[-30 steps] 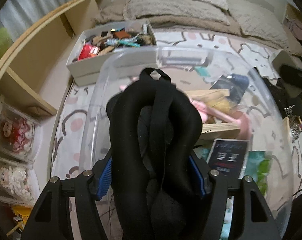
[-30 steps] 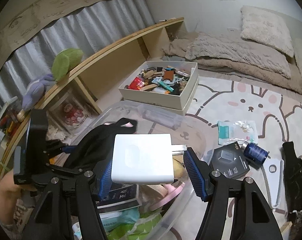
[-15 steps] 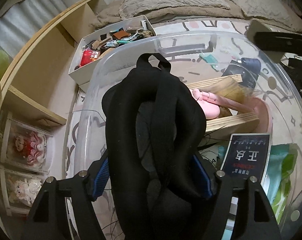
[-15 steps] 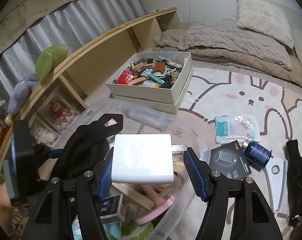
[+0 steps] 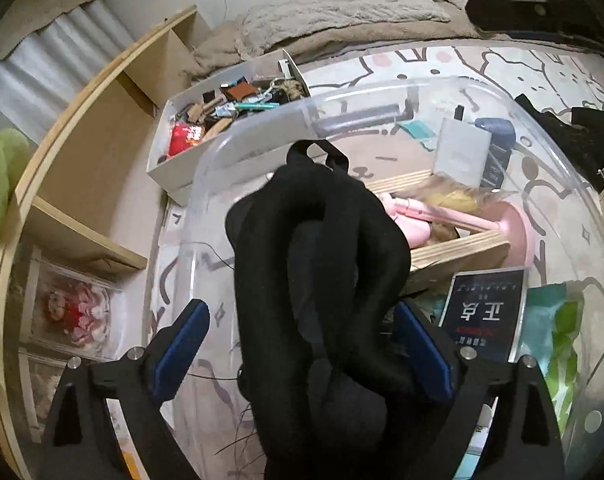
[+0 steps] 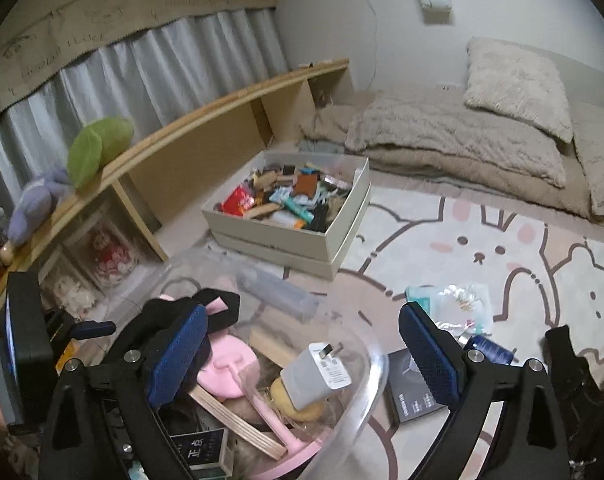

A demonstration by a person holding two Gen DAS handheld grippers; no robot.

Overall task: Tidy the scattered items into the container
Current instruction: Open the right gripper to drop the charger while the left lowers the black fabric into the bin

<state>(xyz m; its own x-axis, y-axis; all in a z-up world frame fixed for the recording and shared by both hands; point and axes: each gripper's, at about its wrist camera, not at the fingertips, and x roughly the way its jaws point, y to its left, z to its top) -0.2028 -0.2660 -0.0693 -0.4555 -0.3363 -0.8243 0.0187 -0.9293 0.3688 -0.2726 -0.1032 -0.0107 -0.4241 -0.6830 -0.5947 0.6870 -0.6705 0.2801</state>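
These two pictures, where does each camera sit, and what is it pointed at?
Left wrist: sits on the left gripper, looking steeply down into the clear plastic tub; its open blue-padded fingers flank a black fabric bundle.
Right wrist: sits on the right gripper, looking across the tub rim toward the beige bedding; its open fingers show.
Shared: the tub, the white plug charger, the cream box of clutter.

The left gripper (image 5: 302,348) is black, with two thick arms that spread out like a V. Each finger has a blue pad (image 5: 180,346) with a bumpy face. A round silver screw (image 5: 132,354) sits by each pad, and one more at about 8 o'clock from it. The right gripper (image 6: 302,354) looks the same: black arms, blue pads (image 6: 427,354), and shiny silver screws (image 6: 473,356).
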